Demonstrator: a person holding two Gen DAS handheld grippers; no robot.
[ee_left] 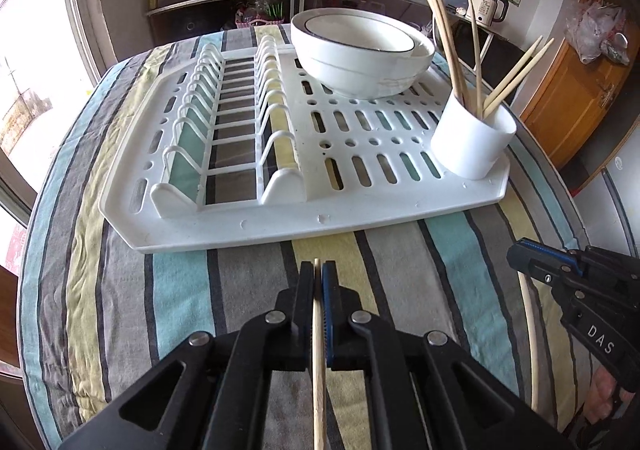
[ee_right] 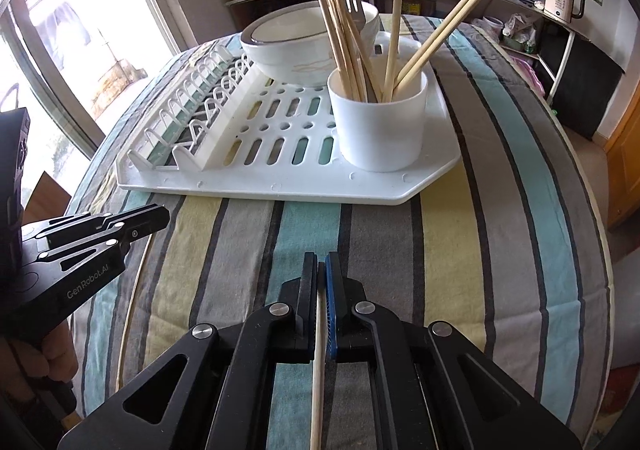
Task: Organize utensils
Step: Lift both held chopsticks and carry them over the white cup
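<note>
My left gripper is shut on a wooden chopstick that runs back between its fingers, low over the striped tablecloth. My right gripper is shut on another chopstick the same way. Each gripper shows in the other's view: the right gripper and the left gripper. A white utensil cup stands on the near right corner of the white dish rack and holds several chopsticks. The cup also shows ahead in the right wrist view, with a fork.
Stacked white bowls sit at the back of the rack, plate slots on its left. The round table's edge curves at right. A window is at left, kitchen counters with pots, bottles and a kettle behind.
</note>
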